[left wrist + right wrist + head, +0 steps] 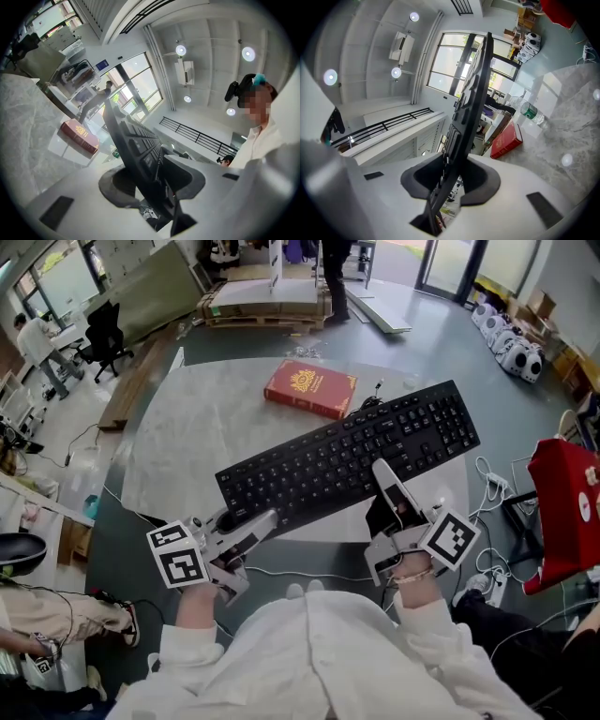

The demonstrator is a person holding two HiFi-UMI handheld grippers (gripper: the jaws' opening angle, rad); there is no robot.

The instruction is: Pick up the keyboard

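Observation:
A black keyboard [356, 456] hangs tilted above the round marble table [187, 427], held at its near edge by both grippers. My left gripper [258, 521] is shut on the keyboard's left end. My right gripper [386, 479] is shut on the near edge further right. In the left gripper view the keyboard [136, 145] runs edge-on between the jaws of the left gripper [152, 185]. The right gripper view shows the same: the keyboard [471, 108] stands clamped in the right gripper [450, 180]. Its cable [375, 390] trails off the far edge.
A red book [310, 387] lies on the table beyond the keyboard and shows in both gripper views [78, 136] [506, 140], next to a water bottle [529, 111]. A red bag [562, 512] and a power strip [492, 587] with cables sit at the right. Wooden pallets [267, 306] lie behind.

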